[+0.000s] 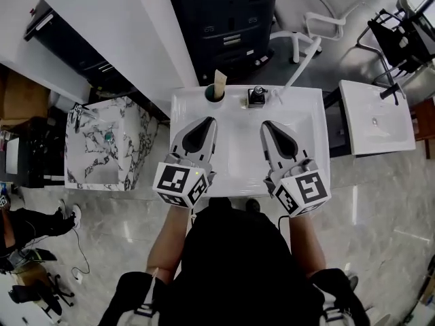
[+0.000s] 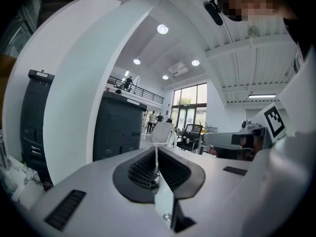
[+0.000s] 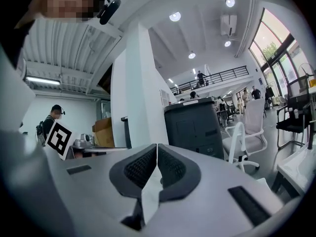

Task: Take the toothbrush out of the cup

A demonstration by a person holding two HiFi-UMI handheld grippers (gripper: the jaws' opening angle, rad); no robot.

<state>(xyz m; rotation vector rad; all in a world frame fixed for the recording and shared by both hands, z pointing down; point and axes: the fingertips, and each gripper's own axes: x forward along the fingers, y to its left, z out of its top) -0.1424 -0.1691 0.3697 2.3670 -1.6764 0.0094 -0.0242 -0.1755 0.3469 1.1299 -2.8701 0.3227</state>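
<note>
The left gripper (image 1: 206, 122) and the right gripper (image 1: 268, 125) both have their jaws pressed together with nothing between them, side by side over the white basin surface (image 1: 302, 117) at the frame's centre. Above the left gripper's tips, apart from them, the dark cup (image 1: 213, 94) stands at the basin's far edge. The toothbrush (image 1: 219, 80) stands in it, long axis upright, its free end pointing toward the top of the frame. A faucet (image 1: 256, 96) sits just right of the cup. Left stands a marbled basin (image 1: 132, 141), right another white basin (image 1: 401, 124); beyond are a dark printer (image 1: 228, 19), a white chair (image 1: 319, 9) and a glossy grey floor (image 1: 380, 195).
</note>
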